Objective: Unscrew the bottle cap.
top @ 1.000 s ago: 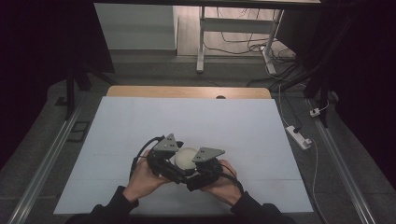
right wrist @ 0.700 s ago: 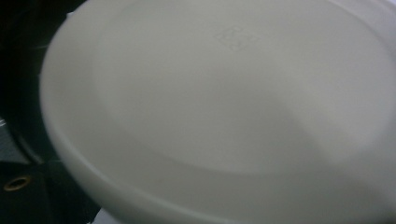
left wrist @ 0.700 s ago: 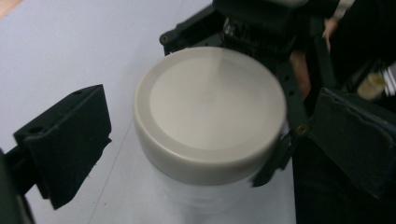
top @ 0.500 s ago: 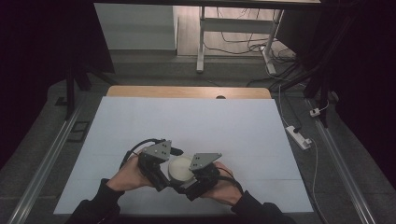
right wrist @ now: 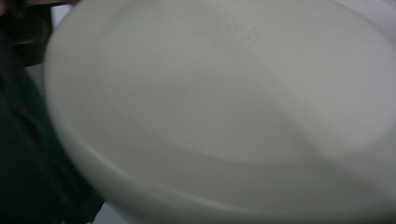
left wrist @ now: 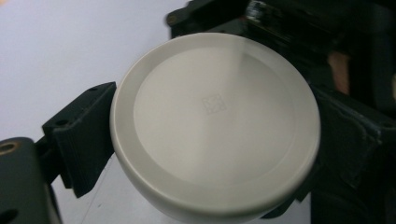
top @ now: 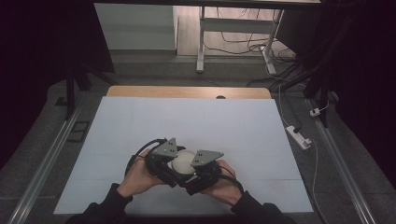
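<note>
Near the front edge of the white table (top: 140,121), both hands had brought their tools together around a round white container (top: 183,161), which sat between them, just above or on the surface; which of the two could not be told. The left gripper (top: 173,159) stood with its black jaws spread as wide as the container and pressed against opposite sides of its rim, the flat lid with its small square mark facing up at its camera (left wrist: 215,121). The right gripper (top: 195,169) was right against the same container (right wrist: 224,102), but its jaws were hidden behind the pale blur, so whether they gripped it could not be told. The smooth, curved wall looked likely to slip from so narrow a pinch, and if the two hands pulled or twisted unevenly, the container could pop free and roll off the near edge.
</note>
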`<state>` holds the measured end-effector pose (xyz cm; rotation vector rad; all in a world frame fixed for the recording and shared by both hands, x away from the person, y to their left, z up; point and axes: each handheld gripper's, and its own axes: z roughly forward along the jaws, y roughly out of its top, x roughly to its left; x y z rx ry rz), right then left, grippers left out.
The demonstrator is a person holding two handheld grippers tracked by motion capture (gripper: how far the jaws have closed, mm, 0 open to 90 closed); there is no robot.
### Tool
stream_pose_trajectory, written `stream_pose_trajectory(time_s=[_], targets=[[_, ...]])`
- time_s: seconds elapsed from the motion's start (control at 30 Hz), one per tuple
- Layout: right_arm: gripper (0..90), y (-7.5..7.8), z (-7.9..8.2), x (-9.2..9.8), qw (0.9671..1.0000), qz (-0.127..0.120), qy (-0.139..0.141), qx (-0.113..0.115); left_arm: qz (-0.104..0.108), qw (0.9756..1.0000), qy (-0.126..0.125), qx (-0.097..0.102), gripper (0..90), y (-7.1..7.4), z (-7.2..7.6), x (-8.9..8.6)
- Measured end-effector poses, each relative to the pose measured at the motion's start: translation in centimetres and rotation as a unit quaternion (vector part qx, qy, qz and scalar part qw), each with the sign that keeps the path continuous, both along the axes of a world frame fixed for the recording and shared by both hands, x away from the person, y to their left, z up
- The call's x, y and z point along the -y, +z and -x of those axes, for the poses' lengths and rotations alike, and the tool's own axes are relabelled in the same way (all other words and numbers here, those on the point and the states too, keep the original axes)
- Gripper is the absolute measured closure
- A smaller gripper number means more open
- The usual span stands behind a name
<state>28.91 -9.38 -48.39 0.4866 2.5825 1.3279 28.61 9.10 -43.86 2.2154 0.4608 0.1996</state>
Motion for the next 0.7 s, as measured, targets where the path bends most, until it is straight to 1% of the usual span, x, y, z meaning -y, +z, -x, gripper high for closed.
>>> stream_pose_trajectory(time_s=[0.03, 0.13, 0.17, 0.23, 0.27, 0.3, 0.33, 0.37, 0.43, 0.47, 0.5, 0.53, 0.57, 0.6, 0.67, 0.7], targets=[[6.4, 0.0, -0.1, 0.1, 1.0000, -0.001, -0.008, -0.001, 0.000, 0.9999, 0.015, 0.001, 8.0, 0.0, 0.1, 0.2], [6.4, 0.0, -0.2, 0.2, 0.9997, -0.002, -0.024, -0.002, 0.000, 0.9992, 0.041, 0.001, 8.0, 0.0, 0.3, 0.6], [6.4, 0.0, -0.2, 0.2, 0.9996, -0.002, -0.027, -0.003, 0.003, 0.9989, 0.047, -0.002, 8.0, -0.1, 0.3, 0.7], [6.4, -0.1, -0.3, 0.2, 0.9995, 0.000, -0.031, -0.004, 0.002, 0.9990, 0.044, 0.002, 7.7, -0.2, 0.2, 0.8], [6.4, -0.1, -0.3, 0.2, 0.9995, 0.001, -0.031, -0.006, 0.003, 0.9992, 0.039, 0.000, 7.4, -0.2, 0.2, 0.8], [6.4, -0.1, -0.3, 0.2, 0.9995, 0.002, -0.030, -0.006, 0.007, 0.9995, 0.031, -0.006, 5.1, -0.1, 0.0, 0.7], [6.4, -0.1, -0.3, 0.2, 0.9995, 0.002, -0.029, -0.008, 0.013, 0.9996, 0.021, -0.013, 2.1, 0.0, -0.1, 0.5], [6.4, -0.1, -0.4, 0.2, 0.9996, 0.002, -0.028, -0.009, 0.023, 0.9995, 0.013, -0.018, 0.3, 0.2, -0.1, 0.3], [6.4, -0.1, -0.5, 0.3, 0.9996, 0.001, -0.026, -0.012, 0.030, 0.9995, 0.002, -0.011, 0.0, 0.7, -0.1, -0.3], [6.4, -0.1, -0.5, 0.4, 0.9997, 0.000, -0.023, -0.013, 0.024, 0.9997, -0.008, -0.007, 0.0, 1.0, -0.1, -0.6], [6.4, 0.0, -0.6, 0.5, 0.9997, -0.002, -0.017, -0.015, 0.015, 0.9997, -0.018, 0.002, 0.0, 1.2, -0.1, -0.9], [6.4, 0.0, -0.6, 0.5, 0.9998, -0.005, -0.013, -0.017, 0.015, 0.9997, -0.018, 0.002, 0.0, 1.2, -0.1, -0.9], [6.4, 0.1, -0.6, 0.6, 0.9998, -0.006, -0.004, -0.021, 0.005, 0.9987, -0.049, 0.009, 0.2, 1.4, 0.0, -1.4], [6.4, 0.1, -0.6, 0.6, 0.9997, -0.007, 0.006, -0.022, 0.001, 0.9981, -0.060, 0.011, 0.0, 1.5, 0.0, -1.6], [6.4, 0.2, -0.4, 0.5, 0.9994, -0.010, 0.026, -0.023, -0.010, 0.9958, -0.090, 0.013, 0.4, 1.4, 0.0, -1.8], [6.4, 0.2, -0.3, 0.5, 0.9990, -0.011, 0.035, -0.024, -0.011, 0.9950, -0.099, 0.013, 0.3, 1.3, 0.0, -1.8]])
